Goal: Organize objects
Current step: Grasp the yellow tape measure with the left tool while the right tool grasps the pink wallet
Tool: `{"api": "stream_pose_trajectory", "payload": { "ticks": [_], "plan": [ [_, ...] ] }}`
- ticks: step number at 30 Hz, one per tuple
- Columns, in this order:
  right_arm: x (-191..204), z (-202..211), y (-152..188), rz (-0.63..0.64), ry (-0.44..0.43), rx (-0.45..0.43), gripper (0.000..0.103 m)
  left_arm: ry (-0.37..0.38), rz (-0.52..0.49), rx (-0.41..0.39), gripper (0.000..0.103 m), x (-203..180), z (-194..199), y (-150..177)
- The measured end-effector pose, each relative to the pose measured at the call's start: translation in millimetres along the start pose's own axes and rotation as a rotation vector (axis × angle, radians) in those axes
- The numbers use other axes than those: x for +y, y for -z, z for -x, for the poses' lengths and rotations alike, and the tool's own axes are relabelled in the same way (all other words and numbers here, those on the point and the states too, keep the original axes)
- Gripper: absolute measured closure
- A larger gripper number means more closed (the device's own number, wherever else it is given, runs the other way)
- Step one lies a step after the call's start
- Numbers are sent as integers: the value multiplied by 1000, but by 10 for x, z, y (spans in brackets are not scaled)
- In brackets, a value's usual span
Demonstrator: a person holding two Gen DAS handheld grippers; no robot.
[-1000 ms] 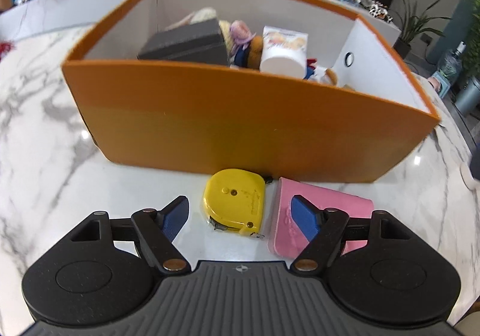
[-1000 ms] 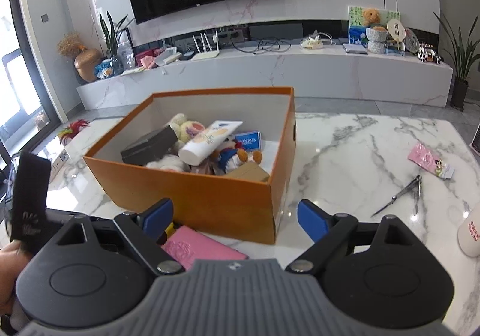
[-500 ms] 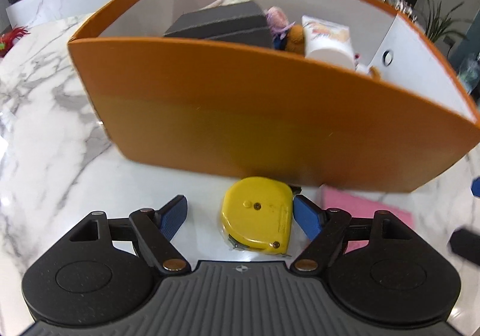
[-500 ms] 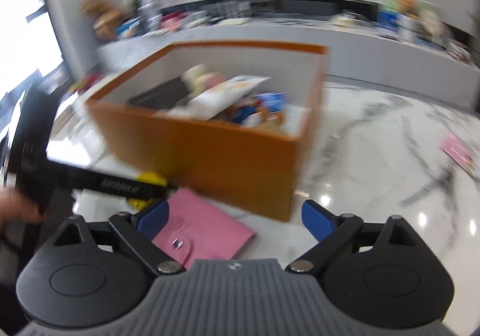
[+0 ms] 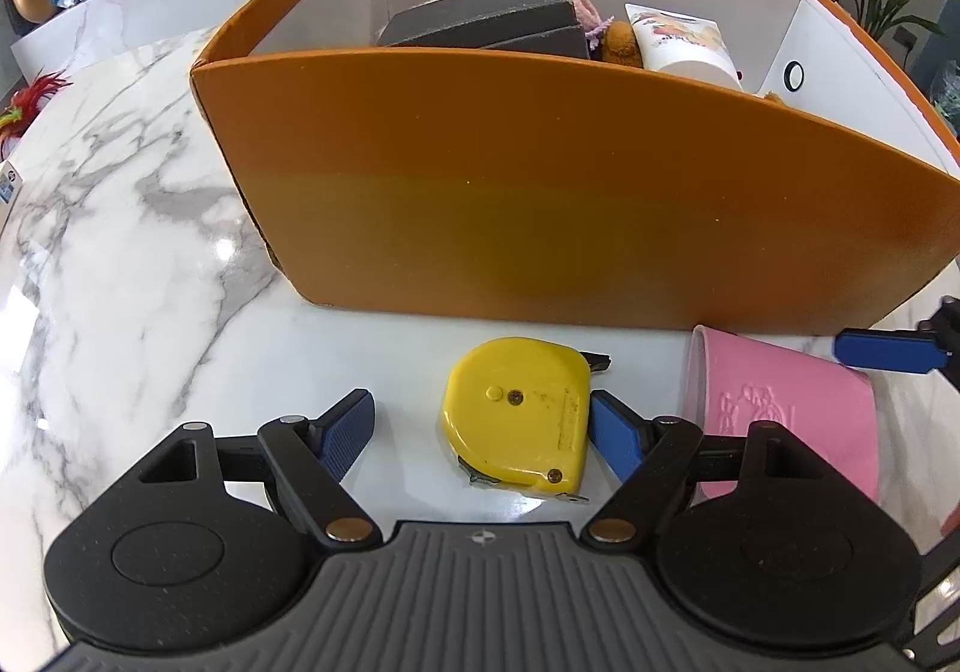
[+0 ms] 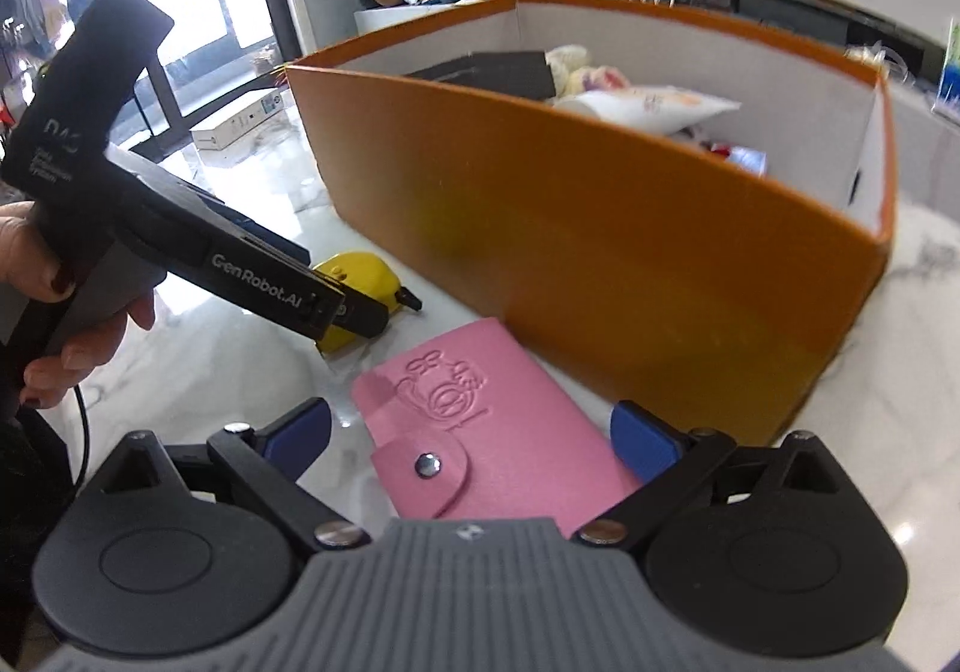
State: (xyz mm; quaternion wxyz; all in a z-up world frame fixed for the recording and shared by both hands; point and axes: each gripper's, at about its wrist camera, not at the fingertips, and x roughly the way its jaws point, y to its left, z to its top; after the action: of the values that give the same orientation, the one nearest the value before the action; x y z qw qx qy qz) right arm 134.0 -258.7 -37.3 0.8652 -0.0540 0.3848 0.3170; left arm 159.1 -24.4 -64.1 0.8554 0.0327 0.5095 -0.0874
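Yellow tape measure (image 5: 517,416) sits between the downward-tilted left gripper's (image 5: 480,432) parted fingers; right gripper's (image 6: 471,438) fingers are opening over a pink wallet (image 6: 480,420).

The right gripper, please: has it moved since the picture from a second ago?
Yes. The right gripper has come down and in toward the orange box; the pink wallet now lies between its opening jaws.

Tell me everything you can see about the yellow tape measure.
The yellow tape measure is a rounded plastic case lying flat on the white marble table, in front of the orange box. Its top face shows a button and two screws; a metal clip sticks out at the near edge. It lies between the open fingers of the left gripper, close to the right one, beside a pink wallet.
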Motion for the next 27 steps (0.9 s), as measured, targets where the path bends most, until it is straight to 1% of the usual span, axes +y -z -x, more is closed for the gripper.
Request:
{"api": "stream_pose_trajectory", "payload": {
  "ticks": [3,6,8,9,10,12,13,15,18,20,23,27],
  "plan": [
    [-7,-31,-4,-9,-20,29,1,-2,3,0,11,39,21,19],
    [53,5,13,-25,-107,97,1,-9,14,-1,11,95,49,51],
    [162,58,48,9,-172,118,2,-13,22,-1,11,129,71,75],
    [222,73,66,30,-164,112,2,-14,23,-2,11,141,80,87],
    [284,66,74,50,-118,111,2,-15,24,-4,11,149,89,99],
    [404,-7,75,72,3,105,1,-19,29,-9,11,159,107,124],
    [451,-61,72,64,30,110,1,-22,29,-12,11,161,116,138],
    [543,-172,65,36,48,127,1,-27,22,-17,11,154,121,155],
    [712,-275,55,39,117,104,1,-29,22,-31,10,174,139,192],
    [810,-337,52,42,169,97,1,-51,28,-42,10,182,154,230],
    [868,-368,41,33,183,87,1,-66,41,-68,10,198,192,308],
    [855,-370,15,36,178,104,1,-67,38,-86,10,202,238,374]
  ]
}}
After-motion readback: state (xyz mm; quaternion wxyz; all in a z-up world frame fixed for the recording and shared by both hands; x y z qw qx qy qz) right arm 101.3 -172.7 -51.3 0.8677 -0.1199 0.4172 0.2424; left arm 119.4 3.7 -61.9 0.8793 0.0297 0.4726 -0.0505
